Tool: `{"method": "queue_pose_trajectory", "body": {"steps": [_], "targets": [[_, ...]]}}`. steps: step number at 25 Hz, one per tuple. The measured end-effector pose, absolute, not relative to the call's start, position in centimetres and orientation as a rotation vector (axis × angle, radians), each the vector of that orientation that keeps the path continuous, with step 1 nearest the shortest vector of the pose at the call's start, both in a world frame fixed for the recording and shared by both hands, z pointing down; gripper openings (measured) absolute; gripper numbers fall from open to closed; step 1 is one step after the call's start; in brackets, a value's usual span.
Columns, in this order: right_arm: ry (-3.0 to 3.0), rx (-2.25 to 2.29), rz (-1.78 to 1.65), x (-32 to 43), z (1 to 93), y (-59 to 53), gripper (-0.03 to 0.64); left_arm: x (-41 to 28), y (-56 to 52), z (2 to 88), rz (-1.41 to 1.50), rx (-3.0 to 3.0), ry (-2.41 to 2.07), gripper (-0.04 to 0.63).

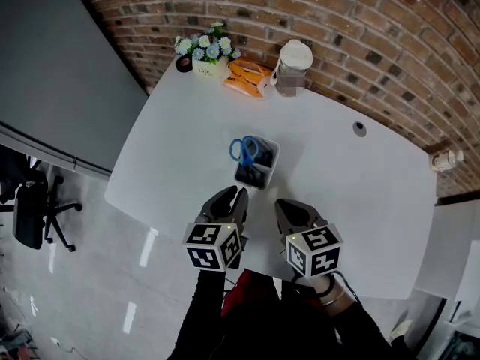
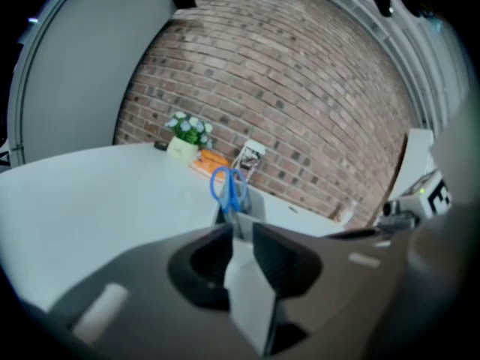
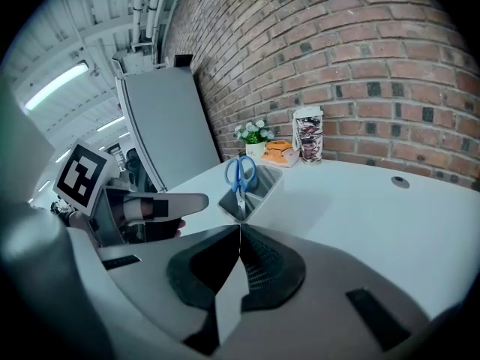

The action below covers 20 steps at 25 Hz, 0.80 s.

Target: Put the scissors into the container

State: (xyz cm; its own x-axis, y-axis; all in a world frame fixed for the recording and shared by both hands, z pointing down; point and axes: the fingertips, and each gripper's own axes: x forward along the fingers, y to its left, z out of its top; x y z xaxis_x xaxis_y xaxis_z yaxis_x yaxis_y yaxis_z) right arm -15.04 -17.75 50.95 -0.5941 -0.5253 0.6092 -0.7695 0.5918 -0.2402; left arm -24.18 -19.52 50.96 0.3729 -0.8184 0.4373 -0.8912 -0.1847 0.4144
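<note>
Blue-handled scissors (image 1: pixel 244 150) stand blades down in a small grey container (image 1: pixel 270 160) in the middle of the white table (image 1: pixel 187 148). Both grippers hover at the near edge, just short of the container. My left gripper (image 1: pixel 238 193) points at it, and in the left gripper view its jaws (image 2: pixel 241 227) stand a little apart with nothing between them; the scissors (image 2: pixel 227 190) and container (image 2: pixel 255 205) show just beyond the tips. My right gripper (image 1: pixel 281 203) is shut and empty; its own view shows its tips (image 3: pixel 240 227) meeting, with the scissors (image 3: pixel 241 175) and container (image 3: pixel 266 182) ahead.
At the table's far edge, by the brick wall, stand a small flower pot (image 1: pixel 206 51), an orange packet (image 1: pixel 247 77) and a white-lidded jar (image 1: pixel 291 66). A cable grommet (image 1: pixel 360 129) sits at the right. An office chair (image 1: pixel 30 212) stands on the floor at left.
</note>
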Motion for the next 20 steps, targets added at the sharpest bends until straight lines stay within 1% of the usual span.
{"method": "queue_pose_trajectory", "body": {"steps": [10,20], "targets": [[-2.372,1.015,0.663,-14.0,50.3,-16.0,0.009,-24.0,-16.5,50.5,0.165,1.996,-1.536,0.008],[-2.45,0.954,0.647,-13.0,49.0,-14.6,0.008,-22.7,-13.3,49.5,0.206,1.991,-1.606,0.003]]}}
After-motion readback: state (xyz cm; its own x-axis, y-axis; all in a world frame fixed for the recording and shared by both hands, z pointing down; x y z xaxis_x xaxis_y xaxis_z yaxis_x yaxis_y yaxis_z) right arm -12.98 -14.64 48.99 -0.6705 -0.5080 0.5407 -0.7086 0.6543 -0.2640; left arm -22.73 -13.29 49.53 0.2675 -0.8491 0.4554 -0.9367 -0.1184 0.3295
